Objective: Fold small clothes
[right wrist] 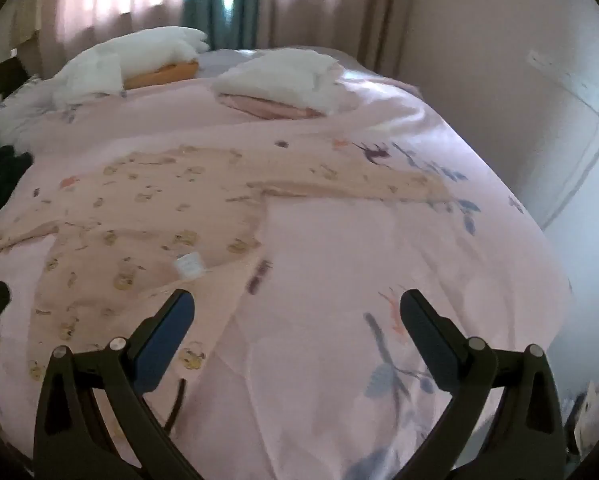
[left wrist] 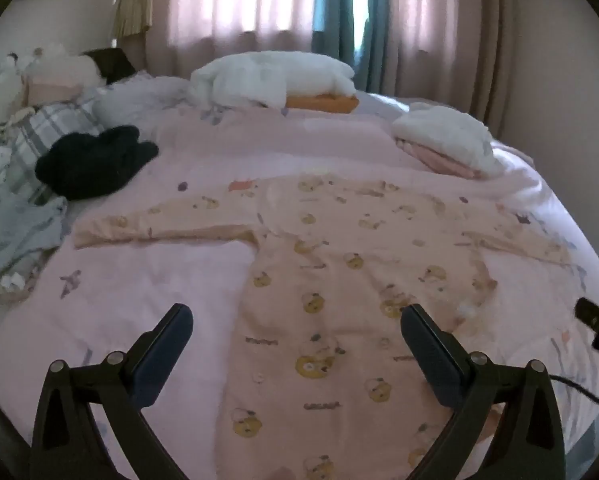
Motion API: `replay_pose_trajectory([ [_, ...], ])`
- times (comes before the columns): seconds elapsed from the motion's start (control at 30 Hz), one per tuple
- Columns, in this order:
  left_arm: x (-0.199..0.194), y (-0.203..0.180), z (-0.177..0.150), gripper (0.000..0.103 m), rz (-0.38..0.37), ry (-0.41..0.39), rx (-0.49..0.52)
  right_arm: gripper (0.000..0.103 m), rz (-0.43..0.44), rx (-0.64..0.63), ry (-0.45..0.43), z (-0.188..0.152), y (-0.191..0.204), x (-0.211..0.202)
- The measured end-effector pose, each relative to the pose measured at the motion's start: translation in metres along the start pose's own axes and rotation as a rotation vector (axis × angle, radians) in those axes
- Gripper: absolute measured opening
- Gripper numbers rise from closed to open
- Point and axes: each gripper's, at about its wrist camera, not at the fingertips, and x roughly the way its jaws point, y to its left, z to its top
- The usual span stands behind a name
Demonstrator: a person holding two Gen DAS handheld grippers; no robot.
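A small peach garment with a yellow bear print (left wrist: 339, 264) lies spread flat on the pink bedspread (left wrist: 151, 280), both sleeves out to the sides. My left gripper (left wrist: 297, 316) is open and empty, hovering over its lower body. In the right wrist view the garment (right wrist: 147, 216) lies to the left, its white label (right wrist: 189, 266) showing at the side seam. My right gripper (right wrist: 297, 300) is open and empty above the bedspread (right wrist: 359, 260), just right of the garment's lower edge. The right gripper's tip shows in the left view (left wrist: 595, 316).
A black garment (left wrist: 95, 160) and crumpled clothes (left wrist: 19, 224) lie at the left. Folded white-and-pink piles (left wrist: 447, 140) and white-on-orange piles (left wrist: 275, 80) sit at the back. Curtains (left wrist: 259, 0) hang behind. A wall (right wrist: 539, 80) stands right of the bed.
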Motion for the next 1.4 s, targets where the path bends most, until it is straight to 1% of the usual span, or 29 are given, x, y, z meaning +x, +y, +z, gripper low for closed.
replay_pose_trajectory([
  [0.07, -0.002, 0.002, 0.001, 0.103, -0.007, -0.01, -0.005, 0.103, -0.021, 0.027, -0.011, -0.003, -0.009, -0.006],
  [0.17, 0.001, 0.002, -0.002, 0.103, -0.014, 0.012, -0.018, 0.103, -0.007, 0.049, -0.032, -0.005, -0.021, -0.02],
  [0.27, 0.003, 0.004, -0.005, 0.103, -0.017, 0.033, -0.028, 0.103, 0.011, 0.029, -0.045, -0.011, -0.02, -0.033],
  [0.43, -0.005, 0.002, -0.005, 0.103, -0.037, 0.006, 0.002, 0.103, 0.017, -0.009, -0.06, -0.017, -0.013, -0.046],
  [0.53, -0.008, 0.005, -0.003, 0.103, -0.037, 0.002, -0.017, 0.103, 0.016, -0.037, -0.081, -0.022, -0.011, -0.063],
  [0.73, -0.022, 0.009, -0.001, 0.103, -0.065, -0.015, -0.021, 0.103, 0.082, -0.066, -0.147, -0.031, -0.011, -0.108],
  [0.87, -0.03, 0.011, 0.0, 0.103, -0.064, -0.038, -0.02, 0.103, 0.127, -0.072, -0.181, -0.024, -0.002, -0.124],
  [0.97, -0.03, 0.014, 0.001, 0.103, -0.054, -0.041, -0.019, 0.103, 0.176, -0.093, -0.19, -0.019, 0.013, -0.126],
  [1.07, -0.031, 0.018, 0.003, 0.103, -0.053, -0.045, -0.025, 0.103, 0.19, -0.116, -0.184, -0.016, 0.034, -0.119],
  [1.23, -0.034, 0.026, 0.003, 0.103, -0.082, -0.06, -0.052, 0.103, 0.22, -0.134, -0.161, -0.014, 0.055, -0.104],
  [1.3, -0.033, 0.027, 0.002, 0.103, -0.076, -0.057, -0.052, 0.103, 0.231, -0.143, -0.149, -0.014, 0.061, -0.096],
  [1.4, -0.029, 0.025, 0.002, 0.103, -0.046, -0.049, -0.044, 0.103, 0.225, -0.159, -0.134, -0.011, 0.07, -0.083],
])
